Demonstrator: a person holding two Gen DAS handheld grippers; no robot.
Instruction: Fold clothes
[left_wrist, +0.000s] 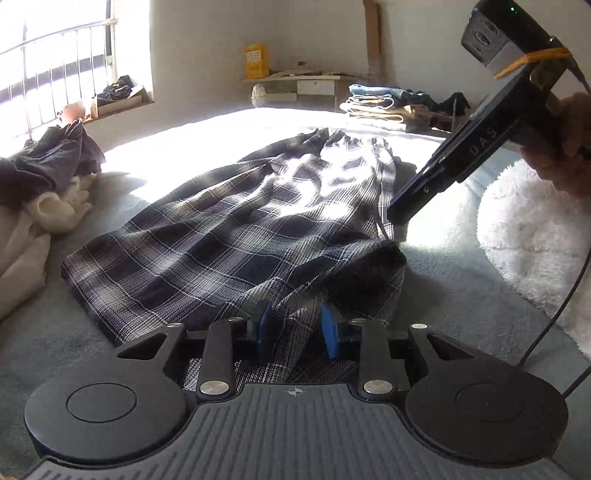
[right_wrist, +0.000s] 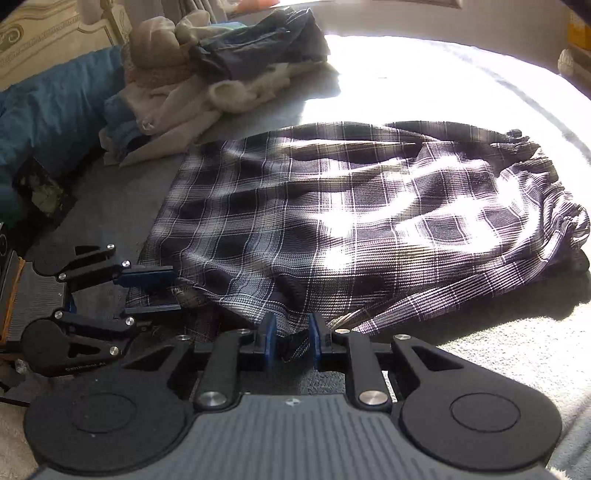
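A dark plaid garment (left_wrist: 240, 229) (right_wrist: 351, 206) lies spread and rumpled on the grey bed cover (left_wrist: 461, 295), partly in bright sunlight. My left gripper (left_wrist: 297, 328) (right_wrist: 162, 291) stands open at the near hem, and a fold of plaid runs between its blue fingers (left_wrist: 264, 326). My right gripper (right_wrist: 291, 338) is shut on a bunched bit of the same garment's edge, between its blue pads (right_wrist: 269, 339). In the left wrist view the right gripper (left_wrist: 397, 216) reaches down to the cloth's right edge, held by a hand (left_wrist: 569, 147).
A loose pile of dark and cream clothes (left_wrist: 44, 173) (right_wrist: 207, 66) lies beside the garment. Folded clothes (left_wrist: 384, 101) are stacked at the far side. A white fluffy blanket (left_wrist: 535, 229) lies to the right. A blue pillow (right_wrist: 48, 110) rests against the headboard (right_wrist: 55, 37).
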